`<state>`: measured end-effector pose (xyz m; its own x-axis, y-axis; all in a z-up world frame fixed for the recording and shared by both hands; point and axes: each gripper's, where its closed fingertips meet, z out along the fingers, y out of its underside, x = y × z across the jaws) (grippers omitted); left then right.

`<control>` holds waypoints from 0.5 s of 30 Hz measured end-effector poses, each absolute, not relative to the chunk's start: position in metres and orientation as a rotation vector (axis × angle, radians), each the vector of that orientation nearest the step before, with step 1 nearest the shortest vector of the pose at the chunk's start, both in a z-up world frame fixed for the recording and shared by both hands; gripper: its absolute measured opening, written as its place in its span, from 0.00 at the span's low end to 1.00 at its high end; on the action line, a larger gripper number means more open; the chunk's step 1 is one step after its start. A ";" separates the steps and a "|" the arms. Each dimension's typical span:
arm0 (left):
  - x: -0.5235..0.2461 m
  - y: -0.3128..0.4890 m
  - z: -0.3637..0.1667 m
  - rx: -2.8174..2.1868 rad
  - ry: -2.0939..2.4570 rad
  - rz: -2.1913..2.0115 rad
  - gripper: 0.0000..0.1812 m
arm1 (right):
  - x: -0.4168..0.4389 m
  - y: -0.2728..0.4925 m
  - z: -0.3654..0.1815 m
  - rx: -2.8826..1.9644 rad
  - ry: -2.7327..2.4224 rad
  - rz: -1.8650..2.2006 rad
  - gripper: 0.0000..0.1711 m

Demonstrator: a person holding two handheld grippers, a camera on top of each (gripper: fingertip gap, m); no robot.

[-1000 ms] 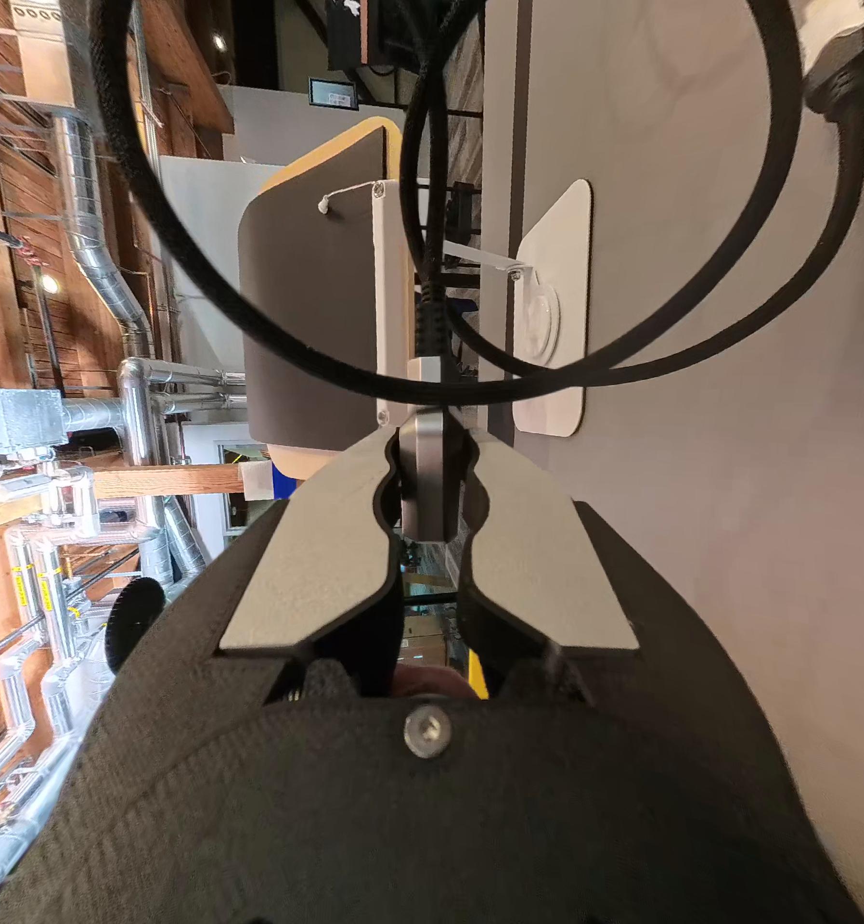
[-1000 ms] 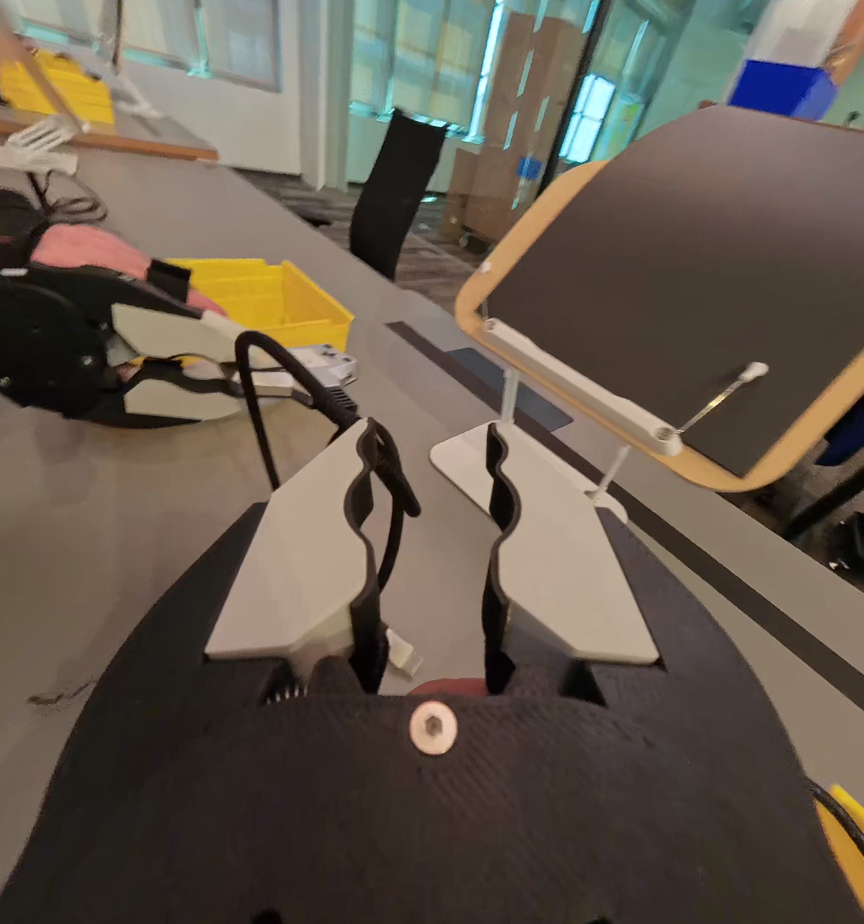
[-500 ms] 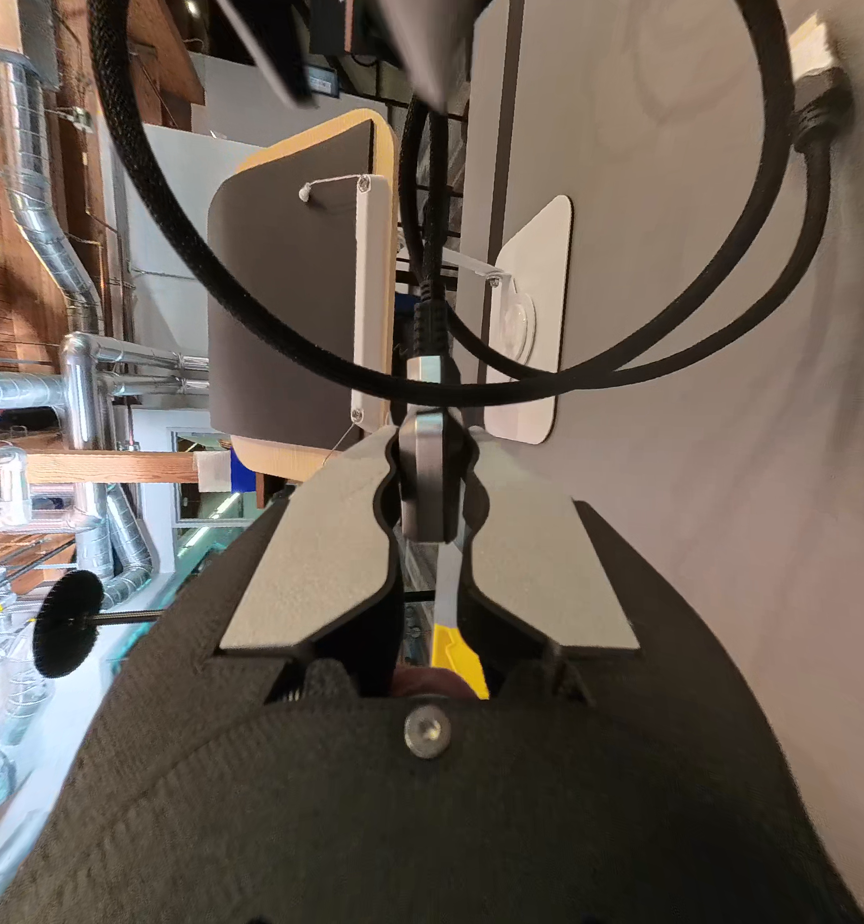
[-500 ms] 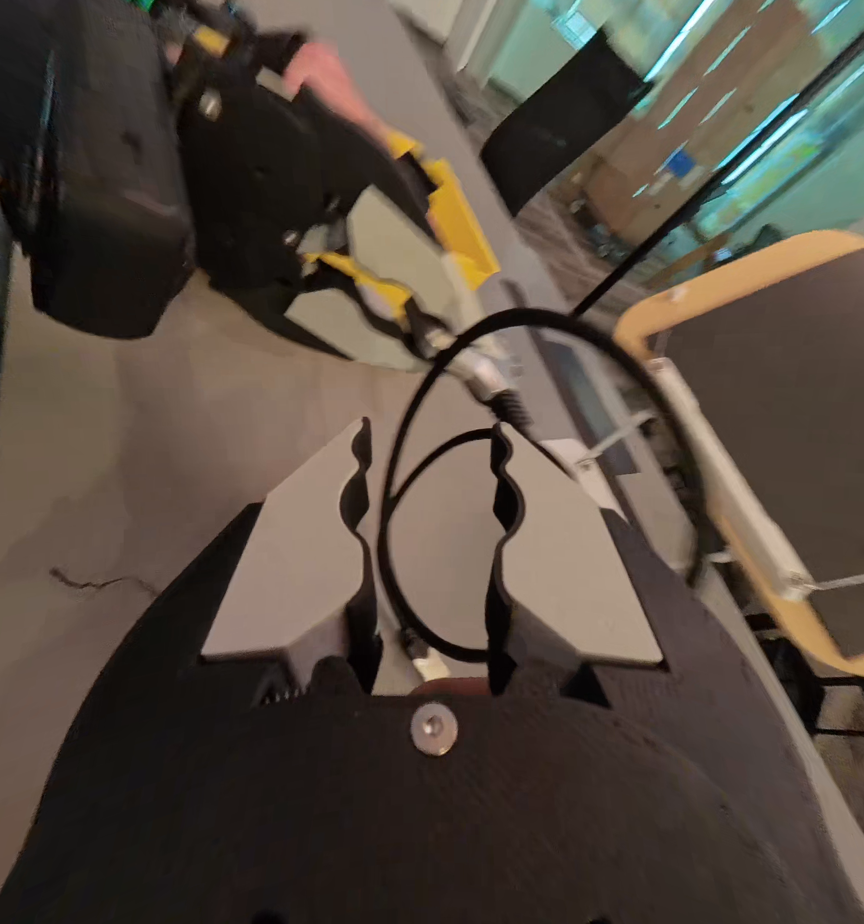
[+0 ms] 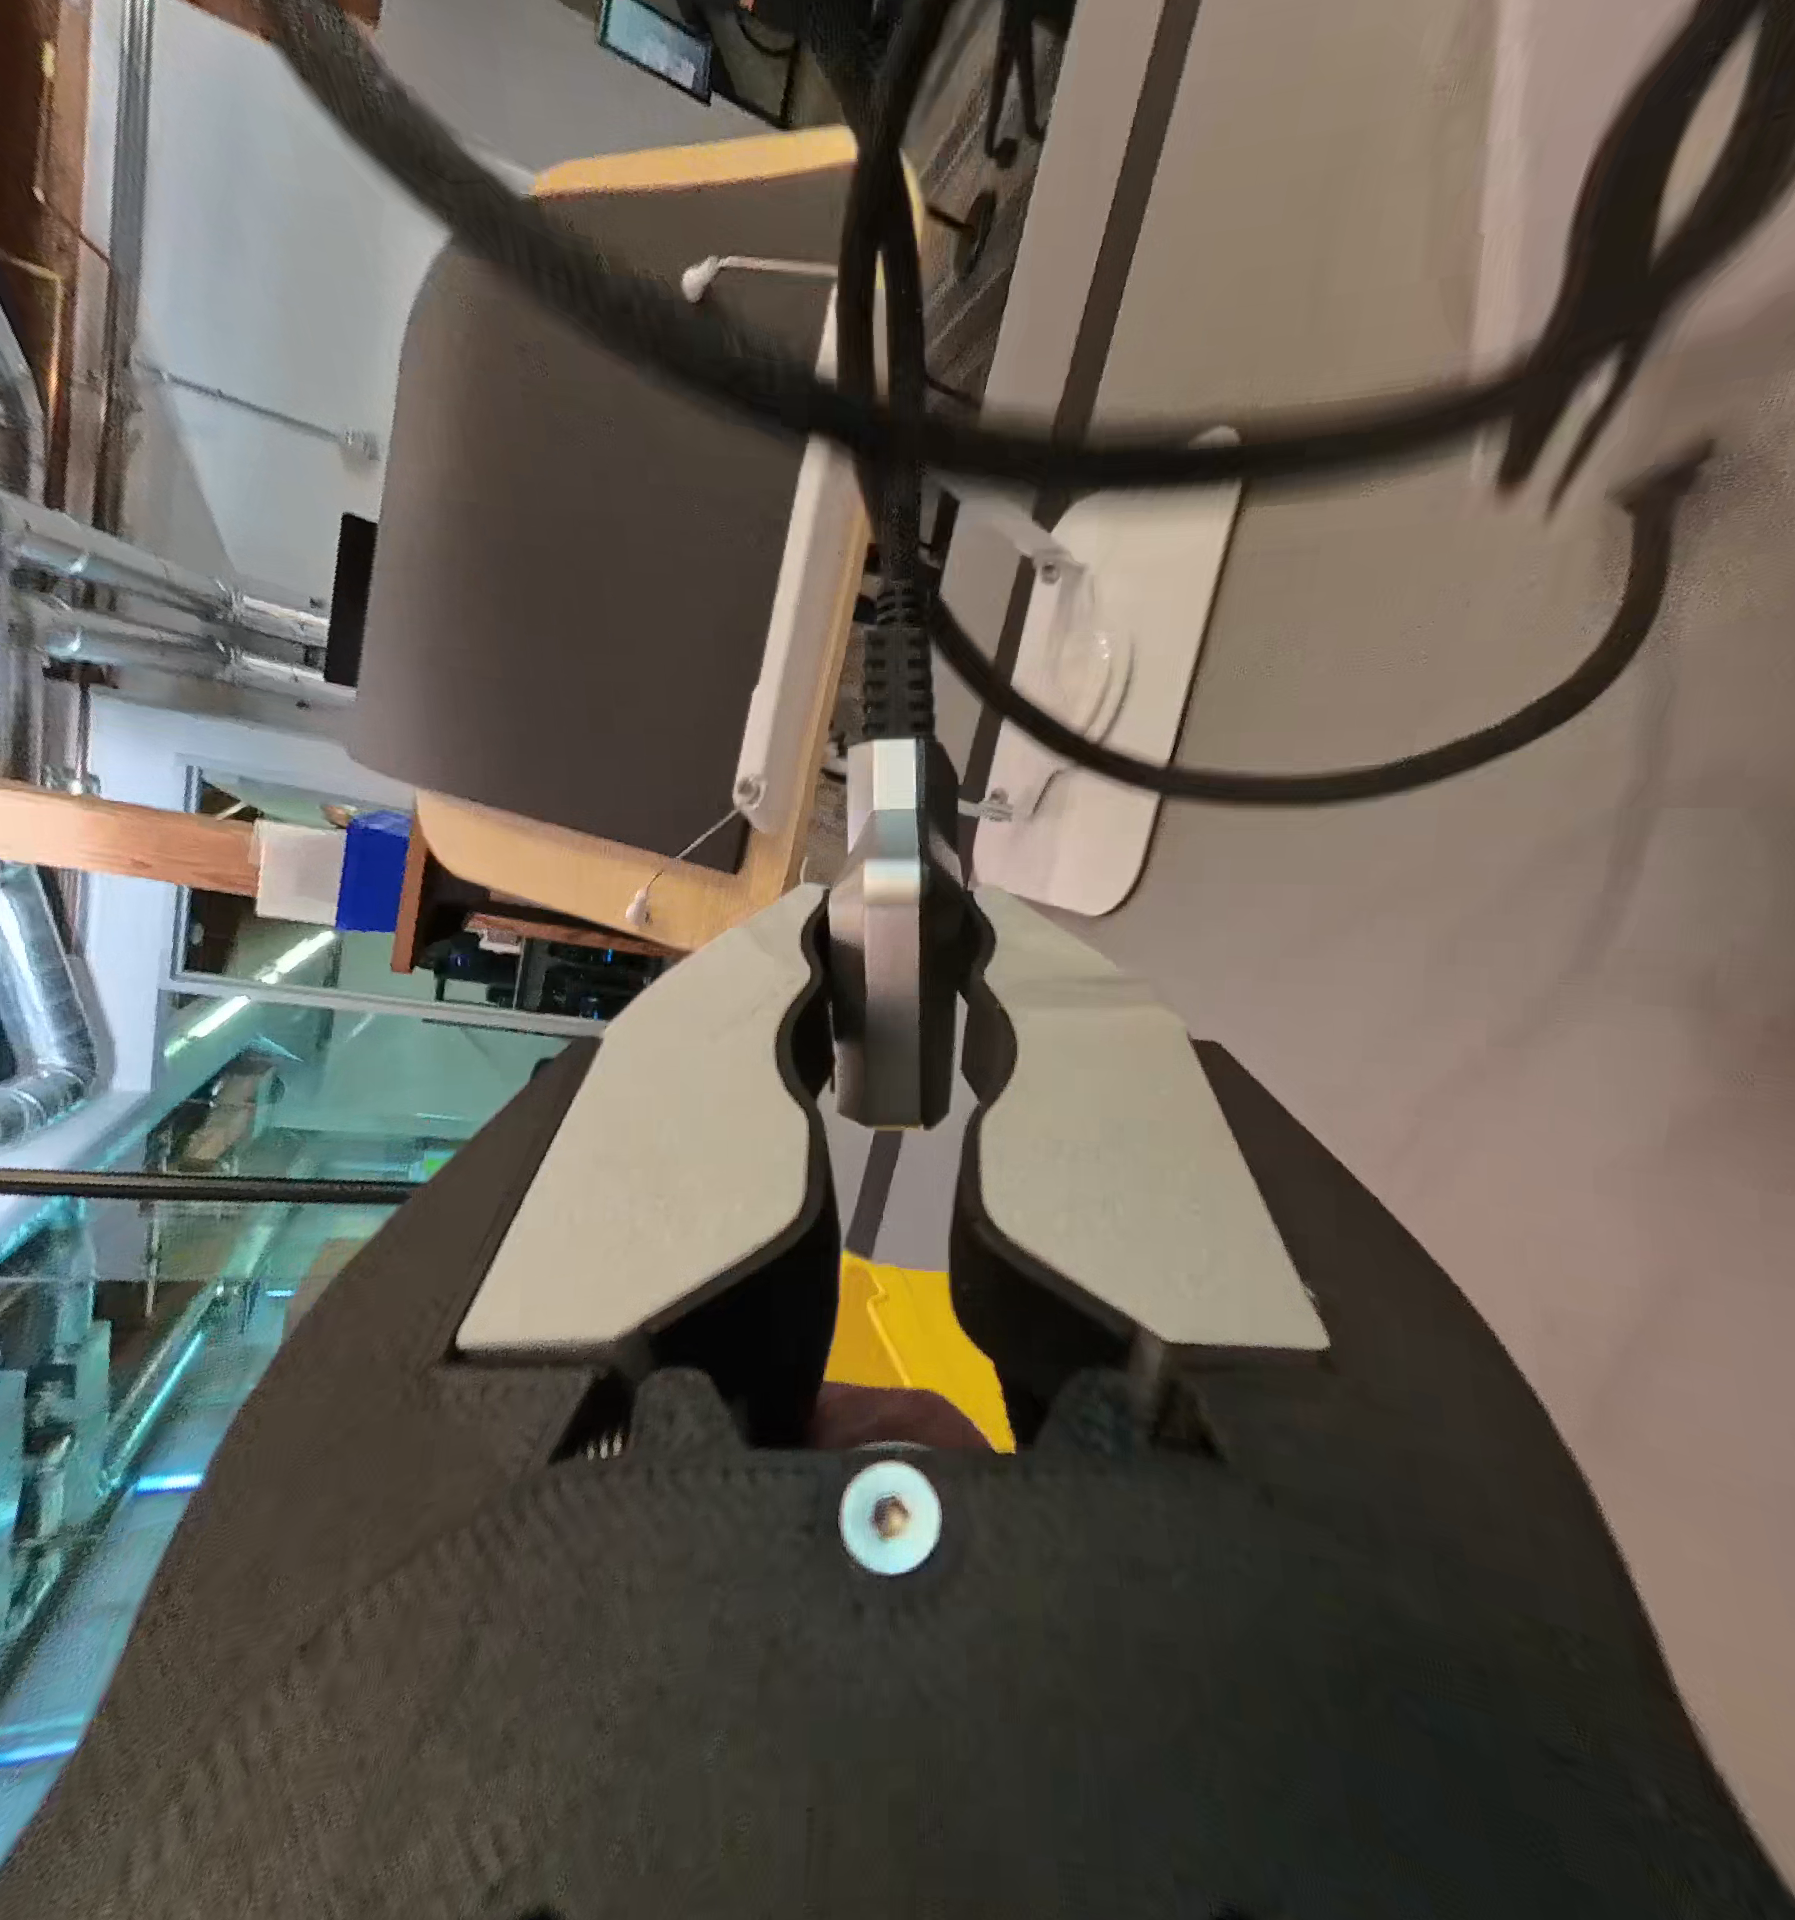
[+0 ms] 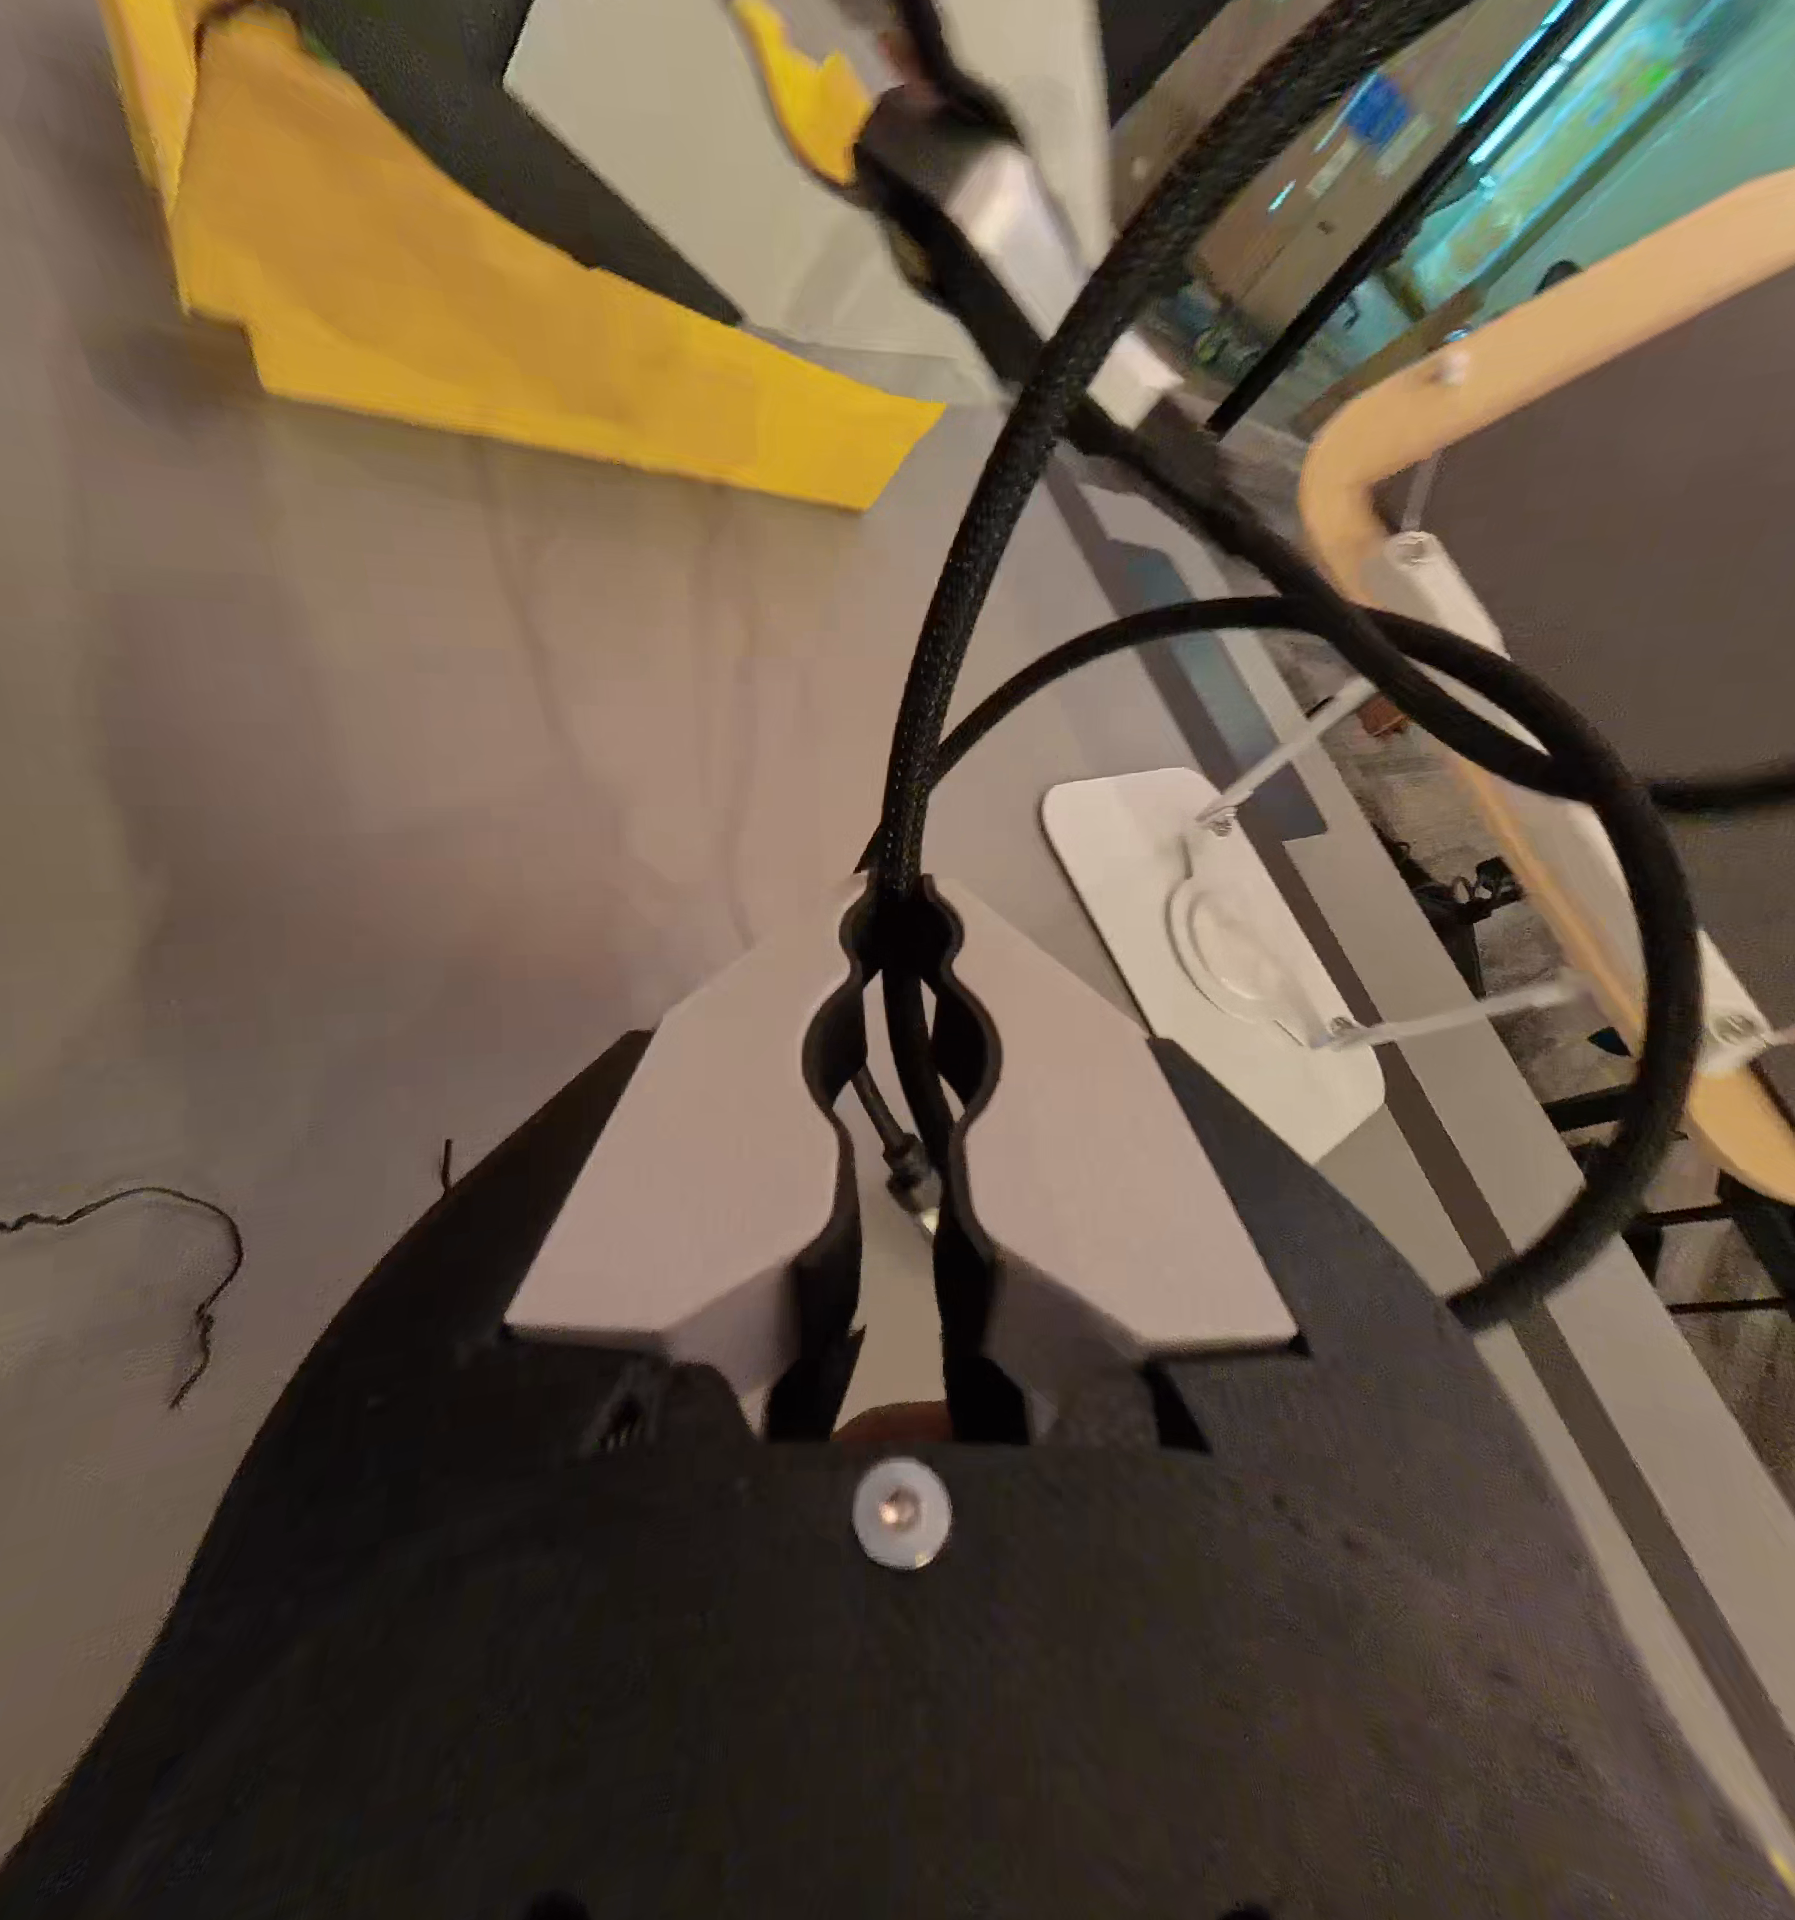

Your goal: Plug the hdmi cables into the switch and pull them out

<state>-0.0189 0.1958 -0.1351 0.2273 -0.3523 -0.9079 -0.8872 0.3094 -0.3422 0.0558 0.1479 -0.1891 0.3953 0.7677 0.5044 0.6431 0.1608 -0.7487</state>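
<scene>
My left gripper (image 5: 893, 920) is shut on a silver-grey HDMI connector body (image 5: 885, 997); its black braided cable (image 5: 898, 499) runs up out of the fingertips and loops across the view. My right gripper (image 6: 898, 904) is shut on the braided black cable (image 6: 960, 623) at its fingertips. A thinner black cable (image 6: 1558, 748) also passes between the right fingers, and a small plug end (image 6: 912, 1184) shows in the gap behind them. In the right wrist view the left gripper (image 6: 768, 156) appears blurred at the top, holding the connector (image 6: 986, 197). I cannot make out the switch.
A yellow bin (image 6: 519, 343) stands on the grey table (image 6: 353, 831) at the far left. A dark panel with a wooden rim (image 6: 1703, 468) stands on a white base plate (image 6: 1111, 862) on the right. A loose thread (image 6: 145, 1226) lies on the table. Spacing between my two grippers at the tips: around 11 centimeters.
My right gripper was open and has shut on the braided cable near the left gripper. The left gripper kept its hold on the connector and turned a little; the cable's free plug end left its view.
</scene>
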 end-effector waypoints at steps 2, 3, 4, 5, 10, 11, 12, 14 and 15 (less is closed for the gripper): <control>-0.034 0.205 -0.128 -1.286 1.338 0.595 0.11 | 0.075 0.149 -0.166 -1.528 -1.211 0.176 0.01; -0.041 0.207 -0.125 -1.301 1.341 0.600 0.11 | 0.085 0.150 -0.151 -1.516 -1.143 0.201 0.01; -0.047 0.208 -0.122 -1.316 1.348 0.578 0.11 | 0.095 0.151 -0.137 -1.507 -1.074 0.241 0.01; -0.053 0.209 -0.119 -1.327 1.348 0.568 0.11 | 0.104 0.152 -0.123 -1.495 -1.013 0.279 0.01; -0.083 0.217 -0.113 -1.365 1.374 0.676 0.11 | 0.150 0.159 -0.066 -1.425 -0.792 0.372 0.01; -0.088 0.218 -0.112 -1.373 1.371 0.679 0.11 | 0.160 0.163 -0.060 -1.424 -0.756 0.360 0.01; -0.092 0.218 -0.110 -1.381 1.368 0.685 0.11 | 0.170 0.167 -0.056 -1.422 -0.712 0.357 0.01; -0.102 0.221 -0.105 -1.390 1.349 0.696 0.11 | 0.190 0.172 -0.048 -1.420 -0.623 0.361 0.01; -0.109 0.224 -0.102 -1.400 1.335 0.708 0.11 | 0.201 0.174 -0.044 -1.417 -0.574 0.363 0.01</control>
<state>-0.1094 0.2237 -0.1024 0.2090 -0.3438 -0.9155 -0.9508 0.1476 -0.2725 0.2015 0.1742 -0.0443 0.8134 0.5601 0.1568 0.0987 0.1327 -0.9862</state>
